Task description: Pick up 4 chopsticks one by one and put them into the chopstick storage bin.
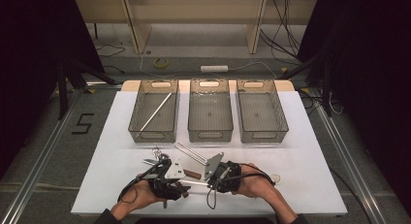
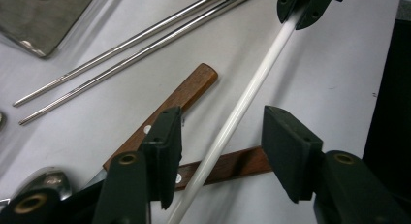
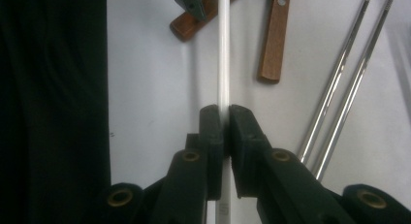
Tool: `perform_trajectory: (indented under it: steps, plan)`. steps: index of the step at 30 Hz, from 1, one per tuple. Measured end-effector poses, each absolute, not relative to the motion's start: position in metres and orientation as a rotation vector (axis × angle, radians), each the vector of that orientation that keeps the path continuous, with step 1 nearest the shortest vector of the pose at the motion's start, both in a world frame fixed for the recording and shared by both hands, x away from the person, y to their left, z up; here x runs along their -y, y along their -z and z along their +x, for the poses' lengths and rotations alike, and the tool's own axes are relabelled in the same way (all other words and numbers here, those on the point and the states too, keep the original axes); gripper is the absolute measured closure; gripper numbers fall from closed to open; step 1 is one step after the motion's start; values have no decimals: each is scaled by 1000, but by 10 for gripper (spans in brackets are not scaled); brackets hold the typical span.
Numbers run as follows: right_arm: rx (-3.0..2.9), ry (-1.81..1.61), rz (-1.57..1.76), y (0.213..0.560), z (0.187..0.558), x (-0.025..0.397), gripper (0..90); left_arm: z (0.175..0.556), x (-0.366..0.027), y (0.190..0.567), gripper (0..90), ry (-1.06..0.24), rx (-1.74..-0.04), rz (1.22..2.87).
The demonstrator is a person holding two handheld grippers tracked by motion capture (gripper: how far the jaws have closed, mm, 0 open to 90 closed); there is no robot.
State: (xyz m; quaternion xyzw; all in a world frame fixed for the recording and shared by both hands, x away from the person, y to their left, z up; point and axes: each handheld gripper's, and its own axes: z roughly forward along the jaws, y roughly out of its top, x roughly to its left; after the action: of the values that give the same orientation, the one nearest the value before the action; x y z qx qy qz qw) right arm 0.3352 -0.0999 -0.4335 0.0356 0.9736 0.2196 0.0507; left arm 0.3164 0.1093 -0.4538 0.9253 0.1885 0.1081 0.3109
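From the high view, your left claw (image 1: pixel 170 178) and right claw (image 1: pixel 212 174) sit close together near the front edge of the white surface (image 1: pixel 310 175), with the white rod (image 1: pixel 196 183) running between them. Beyond both claws, 3 mesh baskets stand in a row; the left basket (image 1: pixel 137 112) holds another white stick (image 1: pixel 156 112), while the middle basket (image 1: pixel 192 112) and right basket (image 1: pixel 279 112) look bare. Just ahead of the claws lie 2 steel rods (image 1: pixel 190 152). You have open surface to the right of your right claw and ahead of it up to the baskets.

In the left gripper view, your left claw (image 2: pixel 220 144) stands apart, its pads on either side of the white rod (image 2: pixel 237 117) without touching it. The rod passes up between them to the right claw (image 2: pixel 304 6), which grips its far end. Under the rod lie 2 wooden handles (image 2: pixel 189 93), crossing beneath your left pad. The steel rods (image 2: pixel 131 47) lie well beyond, to the upper left. The dark edge of the surface is near, on the right.

In the right gripper view, your right claw (image 3: pixel 226 132) is clamped on the white rod (image 3: pixel 223 49), which runs straight ahead. The wooden handles (image 3: pixel 274 40) lie ahead on both sides of it, the steel rods (image 3: pixel 339 88) to the right. The surface edge lies close on the left.
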Motion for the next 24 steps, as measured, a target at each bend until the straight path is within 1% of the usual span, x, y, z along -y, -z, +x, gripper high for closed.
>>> perform_trajectory:
  steps: [1,2,5,6,10,11,12,19,20,22,23,24]
  plan:
    - [-2970,-668,109,432,334,99,851,316,-109,454,541,-281,-493,2449]
    - [-2970,-668,109,432,334,99,851,316,-109,454,541,-272,-492,2453]
    - [-2974,-678,77,432,332,98,851,315,-108,454,602,-265,-464,2475]
    - [-2974,-678,77,432,332,98,851,315,-108,454,602,-265,-459,2474]
    - [-2980,-684,63,431,331,99,851,314,-108,453,681,-257,-432,2480]
    - [-2985,-685,52,431,331,99,850,314,-108,453,718,-247,-414,2493]
    - [-2985,-685,52,431,331,99,850,313,-108,453,718,-238,-398,2497]
    - [-3011,-688,-45,430,327,102,840,307,-108,450,806,-161,-268,2532]
    - [-3011,-688,-45,430,327,102,840,306,-107,450,806,-150,-257,2534]
    - [-3010,-720,-29,429,330,105,810,304,-106,450,840,-135,-235,2535]
    - [-3002,-787,32,428,334,109,789,304,-105,450,844,-137,-239,2538]
    - [-3002,-787,32,428,334,109,789,304,-106,450,844,-134,-241,2541]
